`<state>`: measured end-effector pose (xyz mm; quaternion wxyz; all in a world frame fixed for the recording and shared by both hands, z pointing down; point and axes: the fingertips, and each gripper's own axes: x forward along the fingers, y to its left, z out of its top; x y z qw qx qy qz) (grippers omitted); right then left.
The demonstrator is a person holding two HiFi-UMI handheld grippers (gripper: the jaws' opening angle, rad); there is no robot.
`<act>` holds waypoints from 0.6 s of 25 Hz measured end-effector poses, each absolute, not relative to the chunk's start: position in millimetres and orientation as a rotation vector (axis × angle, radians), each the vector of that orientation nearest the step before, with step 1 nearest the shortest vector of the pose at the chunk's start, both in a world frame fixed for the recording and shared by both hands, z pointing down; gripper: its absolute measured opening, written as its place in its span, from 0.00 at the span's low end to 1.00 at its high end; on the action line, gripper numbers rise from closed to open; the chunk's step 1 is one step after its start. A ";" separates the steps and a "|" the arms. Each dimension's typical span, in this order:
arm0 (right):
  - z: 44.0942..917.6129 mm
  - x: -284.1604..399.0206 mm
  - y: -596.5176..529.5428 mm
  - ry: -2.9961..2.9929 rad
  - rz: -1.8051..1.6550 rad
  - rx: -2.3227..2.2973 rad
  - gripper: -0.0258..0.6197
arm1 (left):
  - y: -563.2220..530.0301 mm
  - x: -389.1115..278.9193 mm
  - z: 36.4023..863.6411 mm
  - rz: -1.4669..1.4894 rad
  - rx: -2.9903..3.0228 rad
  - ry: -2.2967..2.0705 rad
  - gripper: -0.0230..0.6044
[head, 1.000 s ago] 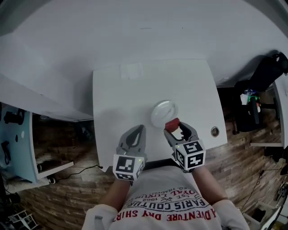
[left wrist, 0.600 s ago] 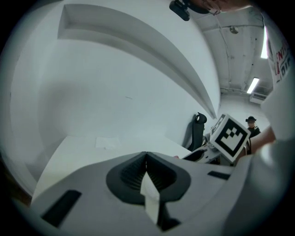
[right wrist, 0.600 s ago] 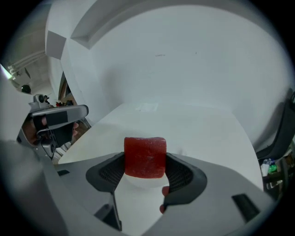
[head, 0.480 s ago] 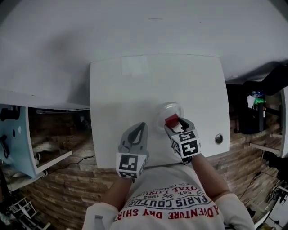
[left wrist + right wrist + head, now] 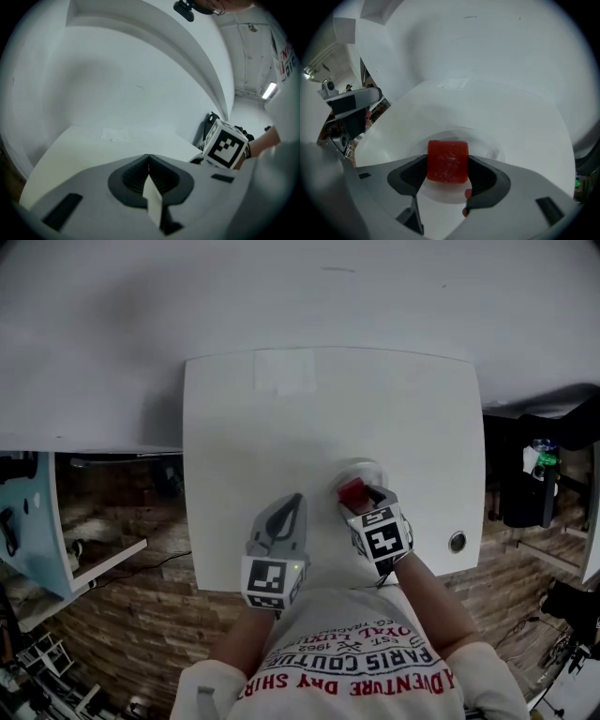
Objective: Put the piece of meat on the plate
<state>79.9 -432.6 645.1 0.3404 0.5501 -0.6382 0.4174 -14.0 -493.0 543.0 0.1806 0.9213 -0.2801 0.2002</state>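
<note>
- The right gripper (image 5: 362, 497) is clenching the piece of meat (image 5: 447, 161): a red, blocky chunk is sitting squarely between the two dark jaw pads, with each pad pressing on one of its sides.
- The piece of meat is sitting directly over the plate (image 5: 488, 146), a pale, round, shallow dish. Its bottom is lying close to the dish surface. Whether it is touching the dish cannot be told from either view.
- In the head view, the plate is showing only as a pale arc beyond the red chunk, as the right gripper is covering its near part.
- The plate is standing on the white table (image 5: 281, 446), right of the table's middle and towards the edge nearest the person.
- The left gripper (image 5: 292, 510) is clenched on nothing. Its own view shows the jaws meeting along a single seam with no object between them.
- The left gripper is hovering over bare tabletop near the front edge, beside the right gripper and well clear of the plate.
- A pale rectangular patch (image 5: 285, 371) is lying flat near the far edge of the table.
- A small round fitting (image 5: 457, 541) is sitting in the tabletop near the front right corner, to the right of the right gripper.
</note>
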 end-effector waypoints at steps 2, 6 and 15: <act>646.4 77.5 -434.6 -1.663 1.077 1.416 0.47 | -493.7 -12.8 547.4 0.574 2.586 -0.791 0.05; 648.2 77.6 -436.2 -1.680 1.076 1.424 0.47 | -492.5 -10.0 548.8 0.592 2.619 -0.786 0.05; 644.0 76.7 -438.4 -1.729 1.060 1.464 0.47 | -497.8 -17.5 547.7 0.594 2.609 -0.817 0.05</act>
